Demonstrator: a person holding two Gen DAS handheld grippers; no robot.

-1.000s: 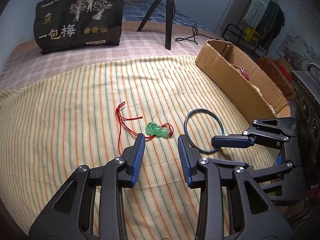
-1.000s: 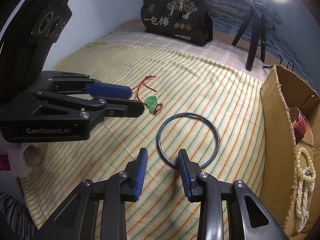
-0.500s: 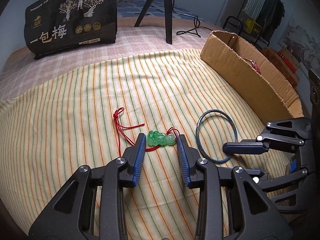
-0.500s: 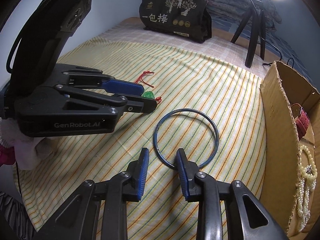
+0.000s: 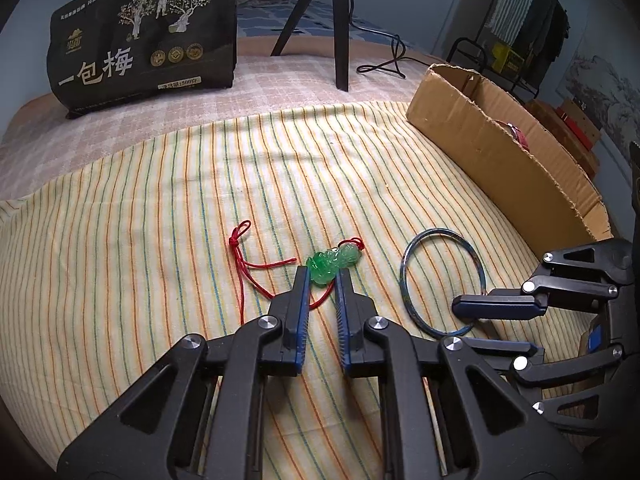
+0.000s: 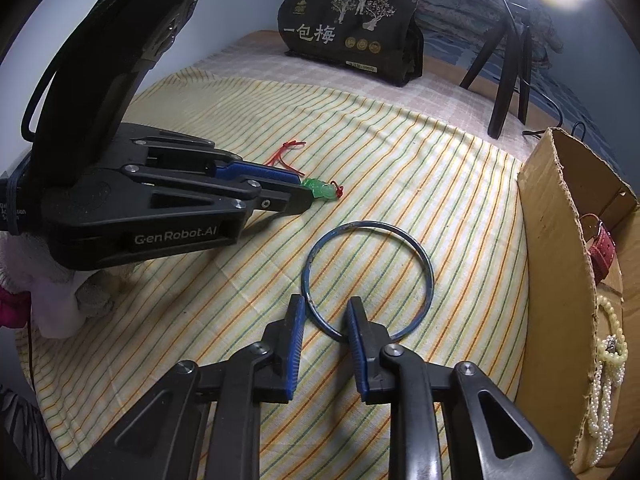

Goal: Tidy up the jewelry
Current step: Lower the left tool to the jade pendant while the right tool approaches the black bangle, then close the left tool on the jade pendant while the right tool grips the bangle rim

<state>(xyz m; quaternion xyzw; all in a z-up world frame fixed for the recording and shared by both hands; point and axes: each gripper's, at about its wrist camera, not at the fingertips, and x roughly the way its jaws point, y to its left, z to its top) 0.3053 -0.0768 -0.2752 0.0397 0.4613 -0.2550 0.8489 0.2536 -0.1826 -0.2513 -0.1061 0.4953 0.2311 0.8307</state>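
The left gripper points steeply down at the yellow striped cloth, and its jaws are closing on the carved green jade pendant, whose near end sits between the blue-padded tips. In the left wrist view the pads look to be touching the pendant's sides, so it is pinched at its near end while the rest pokes out beyond the tips. The thin red cord tied to the pendant trails away to the left on the cloth, ending in a small knot.

The right gripper also points down, and its jaws are closing with the near arc of the thin dark blue metal bangle between them. The right pad sits over the ring's rim, the left pad stands just outside it, and a clear gap shows between the two, so the ring is not yet pinched. The bangle lies flat on the cloth, near the pendant.

Along the right edge of the cloth stands an open brown cardboard box. Inside it lie a red strap and a string of cream pearl beads. At the far edge of the bed stands a black printed bag, and beside it a black tripod.
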